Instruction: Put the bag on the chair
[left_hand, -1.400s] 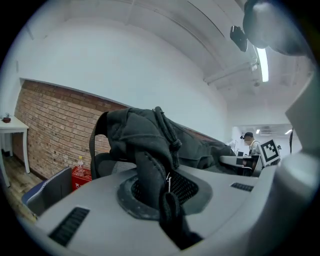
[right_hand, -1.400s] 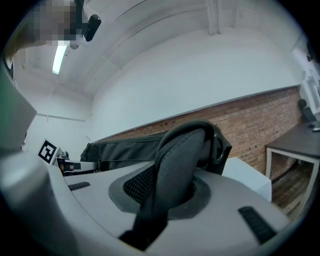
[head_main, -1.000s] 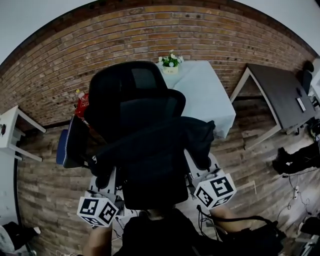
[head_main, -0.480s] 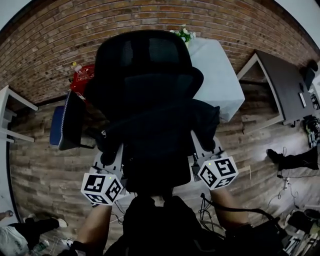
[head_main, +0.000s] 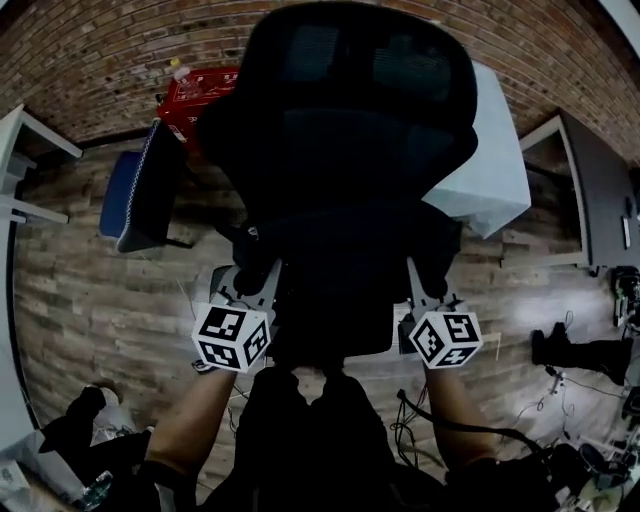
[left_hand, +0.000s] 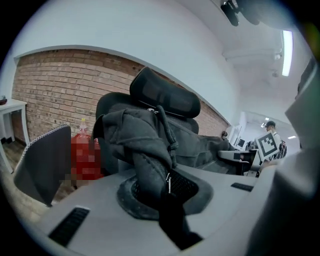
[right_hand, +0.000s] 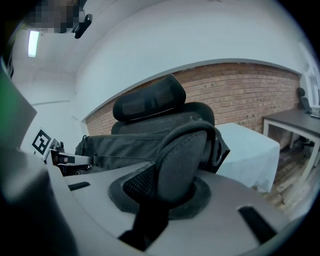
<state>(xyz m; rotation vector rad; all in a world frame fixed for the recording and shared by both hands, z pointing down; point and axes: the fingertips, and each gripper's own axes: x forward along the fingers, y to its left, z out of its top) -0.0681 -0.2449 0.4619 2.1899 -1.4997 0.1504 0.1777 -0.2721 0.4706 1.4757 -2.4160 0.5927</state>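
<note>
Grey fabric bag (left_hand: 150, 140) hangs spread between our two grippers, just in front of the backrest of the chair (head_main: 360, 70) and over its seat. As far as we can judge, it is not yet set down. Jaws of the left gripper (head_main: 250, 290) pinch a padded strap (left_hand: 150, 175) at the bag's left end. Jaws of the right gripper (head_main: 428, 292) pinch the matching strap at the other end. Holding both ends likely keeps the bag level, so it lands flat rather than slumping off the seat.

Head camera looks steeply down from above and behind the left gripper (head_main: 252, 280) and right gripper (head_main: 428, 290); each gripper camera sits close behind its jaws, facing the chair (head_main: 360, 90) ahead; all share chair and bag (left_hand: 135, 130).
</note>
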